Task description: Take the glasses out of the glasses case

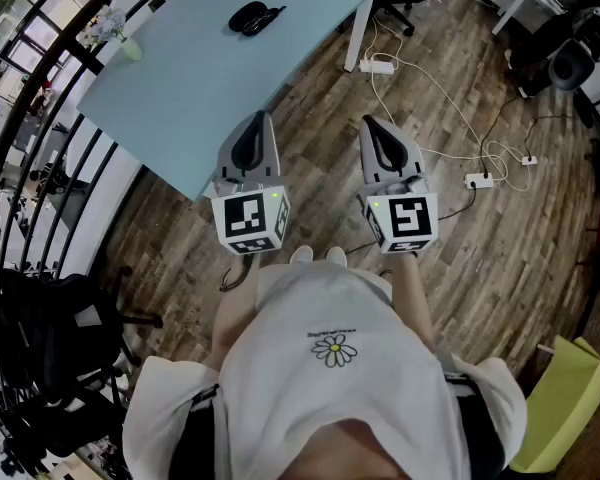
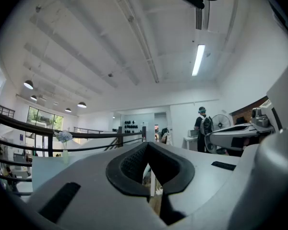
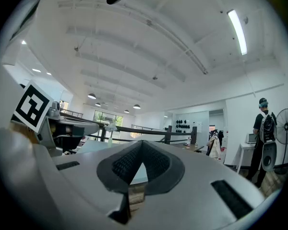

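Observation:
A black glasses case (image 1: 255, 16) lies on the far part of the pale blue table (image 1: 180, 98), with its lid seemingly open; no glasses can be made out. Both grippers are held level side by side in front of my body, over the wooden floor off the table's near corner, well short of the case. My left gripper (image 1: 258, 120) is shut with nothing in it, its pads (image 2: 129, 169) meeting in a narrow V. My right gripper (image 1: 372, 126) is shut and empty too, its pads (image 3: 122, 164) together. The case shows in neither gripper view.
A small vase of flowers (image 1: 120, 38) stands at the table's left edge. A black railing (image 1: 70, 118) runs along the left. Cables and power strips (image 1: 477, 180) lie on the floor to the right. A black office chair (image 1: 50, 348) stands at lower left. A person (image 3: 264, 123) stands far back.

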A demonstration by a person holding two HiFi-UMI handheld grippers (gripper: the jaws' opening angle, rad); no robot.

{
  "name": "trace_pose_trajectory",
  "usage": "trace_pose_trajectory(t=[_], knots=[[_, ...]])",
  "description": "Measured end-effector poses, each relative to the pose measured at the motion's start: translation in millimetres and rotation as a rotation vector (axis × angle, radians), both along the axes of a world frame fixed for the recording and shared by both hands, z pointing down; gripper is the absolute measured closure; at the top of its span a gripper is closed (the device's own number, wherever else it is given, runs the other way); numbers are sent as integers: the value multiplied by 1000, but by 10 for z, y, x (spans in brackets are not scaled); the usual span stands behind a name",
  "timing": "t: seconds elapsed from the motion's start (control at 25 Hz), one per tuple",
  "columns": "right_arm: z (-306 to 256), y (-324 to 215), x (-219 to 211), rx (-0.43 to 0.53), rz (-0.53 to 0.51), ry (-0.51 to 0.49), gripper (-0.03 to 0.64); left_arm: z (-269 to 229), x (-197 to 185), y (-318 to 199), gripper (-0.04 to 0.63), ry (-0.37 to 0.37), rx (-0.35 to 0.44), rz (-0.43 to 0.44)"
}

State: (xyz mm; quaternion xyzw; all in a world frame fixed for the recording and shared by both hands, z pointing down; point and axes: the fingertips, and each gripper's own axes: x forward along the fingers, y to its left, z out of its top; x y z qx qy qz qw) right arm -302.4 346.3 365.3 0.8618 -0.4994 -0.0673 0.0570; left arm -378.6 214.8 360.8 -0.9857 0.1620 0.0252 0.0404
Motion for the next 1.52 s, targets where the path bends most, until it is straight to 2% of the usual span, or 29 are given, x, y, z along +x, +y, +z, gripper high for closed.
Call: trace_pose_trajectory(t=[0.28, 0.52, 0.68, 0.76, 0.96, 1.2, 1.4, 1.52], knots=[[20, 32, 33, 20, -3, -23, 609, 11, -21, -19, 579, 5, -26, -9], [23, 95, 130, 40, -18, -29, 609, -40, 20, -63, 579, 54, -94, -22], [12, 132, 202, 24, -54, -5, 609, 20, 87, -92, 578, 90, -190, -35], [40, 155, 280, 16, -66, -9, 609, 48, 130, -95, 580, 105, -212, -49], [220, 237, 403, -9, -86, -51, 607, 154, 223, 25, 578, 74, -171, -58], [278, 198, 533, 1, -97, -81, 609, 181, 362, -37, 580, 105, -215, -45], [258, -2, 748, 51, -141, -88, 608, 197, 762, -135, 580, 96, -120, -9], [261, -365, 939, 54, -177, -38, 609, 239, 1125, -343, 579, 108, -87, 19]])
